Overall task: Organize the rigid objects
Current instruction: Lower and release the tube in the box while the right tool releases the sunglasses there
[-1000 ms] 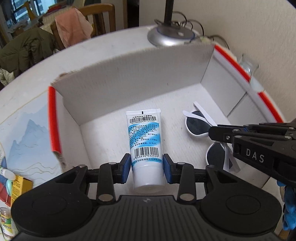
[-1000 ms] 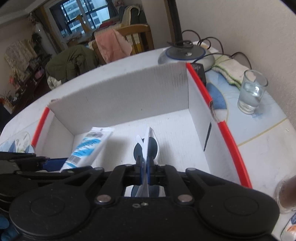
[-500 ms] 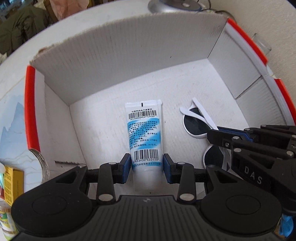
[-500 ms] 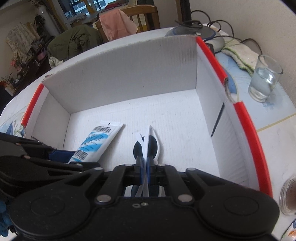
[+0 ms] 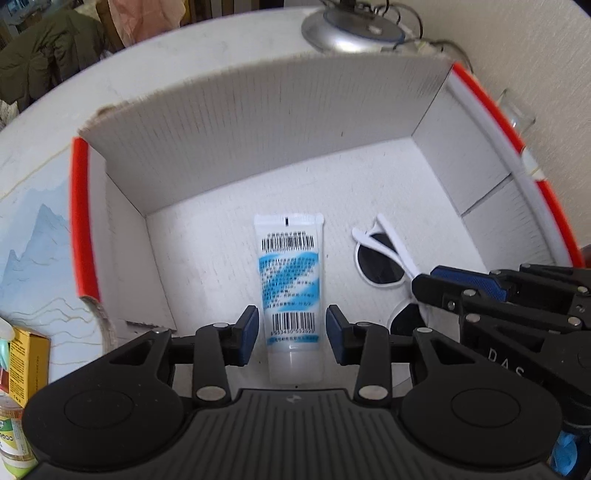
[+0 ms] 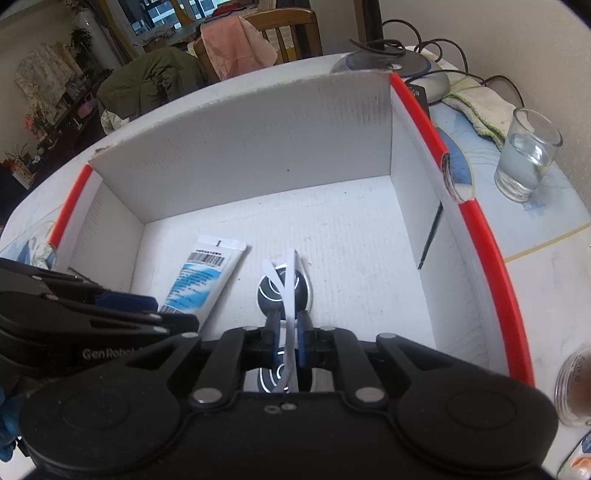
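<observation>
We see left hand-held gripper (image 5: 291,334) with pads apart, tube of cream (image 5: 290,284) lying loose between them on floor of white cardboard box (image 5: 258,122). Right hand-held gripper (image 6: 287,338) pads almost together around thin white arm of sunglasses (image 6: 284,291); can't tell if squeezing. Both grippers crowd close. We worry: lifting now could drag sunglasses up, or side knock could shove tube.

Over on the right of the white counter (image 6: 546,280), a glass of water (image 6: 526,155) stands upright beside a crumpled cloth (image 6: 480,107). A grey lamp base (image 6: 391,70) sits behind, cables trailing. Far back, a wooden chair (image 6: 284,33) draped in pink fabric (image 6: 236,48). Left edge: a yellow carton (image 5: 27,365).
</observation>
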`<state>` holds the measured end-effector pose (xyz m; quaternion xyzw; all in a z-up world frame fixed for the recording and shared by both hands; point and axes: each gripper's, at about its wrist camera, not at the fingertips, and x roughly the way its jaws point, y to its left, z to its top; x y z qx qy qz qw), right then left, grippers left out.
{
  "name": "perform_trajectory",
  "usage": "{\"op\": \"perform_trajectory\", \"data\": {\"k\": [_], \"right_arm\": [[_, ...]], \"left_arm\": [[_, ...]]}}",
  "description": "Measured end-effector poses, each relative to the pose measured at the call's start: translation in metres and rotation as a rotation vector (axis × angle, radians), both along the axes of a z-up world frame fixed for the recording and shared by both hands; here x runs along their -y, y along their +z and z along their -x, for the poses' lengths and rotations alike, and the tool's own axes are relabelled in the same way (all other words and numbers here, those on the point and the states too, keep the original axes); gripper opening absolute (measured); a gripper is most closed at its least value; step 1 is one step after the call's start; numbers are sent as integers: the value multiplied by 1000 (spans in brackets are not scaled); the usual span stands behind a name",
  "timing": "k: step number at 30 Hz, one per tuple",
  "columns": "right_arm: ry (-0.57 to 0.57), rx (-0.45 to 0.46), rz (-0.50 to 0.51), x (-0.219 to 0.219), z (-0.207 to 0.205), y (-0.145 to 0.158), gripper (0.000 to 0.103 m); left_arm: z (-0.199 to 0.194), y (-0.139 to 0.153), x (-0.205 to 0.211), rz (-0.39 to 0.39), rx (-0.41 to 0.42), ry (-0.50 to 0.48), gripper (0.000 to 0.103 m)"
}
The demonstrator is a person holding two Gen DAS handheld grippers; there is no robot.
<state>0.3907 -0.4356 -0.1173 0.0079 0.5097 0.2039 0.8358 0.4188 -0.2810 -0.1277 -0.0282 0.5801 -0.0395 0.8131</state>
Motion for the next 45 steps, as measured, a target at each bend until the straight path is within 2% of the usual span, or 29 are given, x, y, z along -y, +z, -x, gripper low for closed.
{"op": "perform_trajectory", "data": {"k": [8, 15, 28, 29, 30, 32, 43, 45], "right_arm": [[26, 58, -38, 1, 16, 24, 16], [47, 113, -55, 0, 32, 42, 19], [41, 196, -105, -9, 68, 69, 32], [40, 208, -107, -10, 71, 72, 34], [38, 217, -109, -11, 75, 74, 34], [27, 228, -114, -14, 82, 79, 38], [-55, 279, -148, -32, 129, 92, 64], [-64, 293, -148, -38, 138, 94, 66]], "left_arm": [[23, 32, -10, 39, 128, 35, 39], [50, 58, -18, 34, 236, 43, 39], [111, 88, -44, 28, 404, 63, 39], [117, 90, -46, 25, 419, 61, 42], [122, 92, -48, 26, 432, 62, 50], [132, 96, -54, 29, 456, 59, 59], [183, 104, -92, 29, 506, 46, 66], [191, 105, -100, 30, 515, 46, 66]]}}
